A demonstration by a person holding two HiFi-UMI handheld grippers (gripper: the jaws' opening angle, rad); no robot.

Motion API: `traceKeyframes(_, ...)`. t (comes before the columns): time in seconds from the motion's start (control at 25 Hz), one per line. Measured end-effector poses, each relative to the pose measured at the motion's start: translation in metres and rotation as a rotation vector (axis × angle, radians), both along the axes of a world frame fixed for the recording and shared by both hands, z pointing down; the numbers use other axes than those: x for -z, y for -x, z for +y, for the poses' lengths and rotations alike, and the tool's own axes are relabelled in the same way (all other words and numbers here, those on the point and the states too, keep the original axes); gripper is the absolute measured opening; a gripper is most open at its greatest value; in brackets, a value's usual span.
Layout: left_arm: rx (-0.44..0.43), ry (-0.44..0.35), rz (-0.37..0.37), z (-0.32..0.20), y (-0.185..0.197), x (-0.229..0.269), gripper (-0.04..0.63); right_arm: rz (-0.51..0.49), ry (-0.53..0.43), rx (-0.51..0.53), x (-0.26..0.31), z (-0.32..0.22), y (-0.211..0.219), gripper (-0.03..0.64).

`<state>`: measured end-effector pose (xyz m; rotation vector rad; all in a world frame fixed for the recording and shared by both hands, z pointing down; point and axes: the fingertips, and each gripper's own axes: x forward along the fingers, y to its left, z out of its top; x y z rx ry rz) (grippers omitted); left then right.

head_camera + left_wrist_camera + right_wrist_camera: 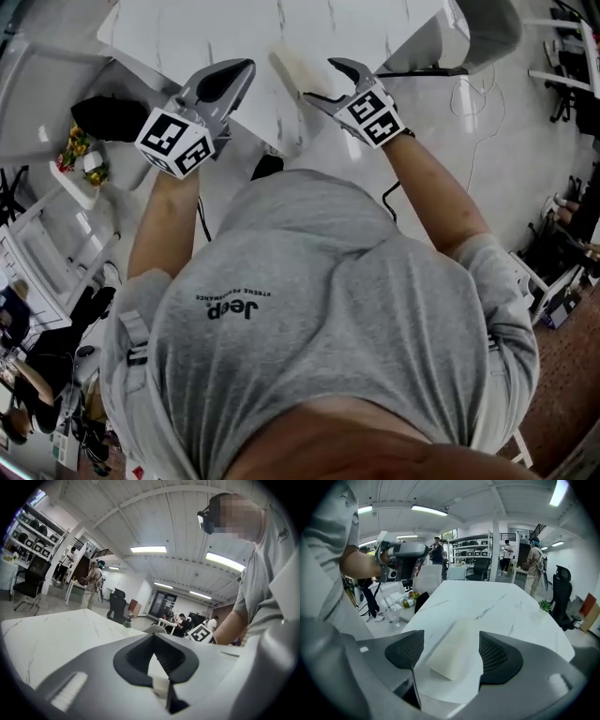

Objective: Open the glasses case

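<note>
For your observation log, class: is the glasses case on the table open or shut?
Shut. The glasses case lies on the white table as one closed cream block, with no lid raised.

Cream glasses case (pixel 453 652), closed, flat on white table (pixel 513 609) near edge.

the grey t-shirt (pixel 375 309) carries the brand word "jeep", upside down, beside a smaller unreadable line.

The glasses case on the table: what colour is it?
The glasses case is plain cream-white, shown best in the right gripper view.
</note>
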<state>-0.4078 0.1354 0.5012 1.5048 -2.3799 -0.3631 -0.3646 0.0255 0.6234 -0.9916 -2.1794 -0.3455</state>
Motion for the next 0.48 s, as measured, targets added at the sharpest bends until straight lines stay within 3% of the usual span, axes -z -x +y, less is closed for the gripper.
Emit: traceKeyframes(0.48, -0.034, 0.006, 0.048, 0.001, 0.003, -0.025, 0.048, 0.071, -0.132, 0.041, -0.07, 0.018, -0.021, 0.345)
